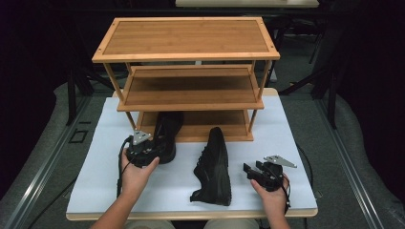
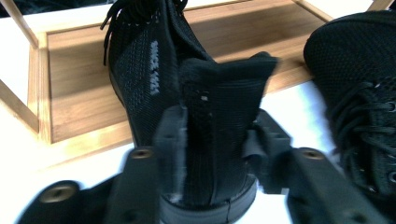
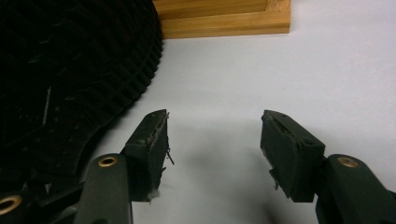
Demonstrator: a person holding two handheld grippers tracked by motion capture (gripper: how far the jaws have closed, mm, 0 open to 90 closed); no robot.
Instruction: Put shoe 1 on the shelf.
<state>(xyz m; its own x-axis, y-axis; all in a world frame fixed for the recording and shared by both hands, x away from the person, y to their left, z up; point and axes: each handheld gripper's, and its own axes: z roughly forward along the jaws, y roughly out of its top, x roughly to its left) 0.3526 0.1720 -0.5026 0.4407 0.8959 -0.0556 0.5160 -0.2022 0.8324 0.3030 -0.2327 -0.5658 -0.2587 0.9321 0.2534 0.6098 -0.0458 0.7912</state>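
Two grippers and two black shoes are sitting low in the frame.
Left gripper [image 1: 143, 151] is pinching the heel of one shoe [image 2: 187, 116] at the bamboo rack's [image 1: 186, 52] bottom shelf; right gripper [image 3: 212, 154] is hovering spread, lower right, beside the second shoe [image 1: 215, 167] lying centre on the white table [image 1: 286, 138].

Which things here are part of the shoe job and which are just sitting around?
In the job: left gripper, clamped on the heel of one black shoe; second shoe; wooden rack; open right gripper.
Just around: white table, grey floor.
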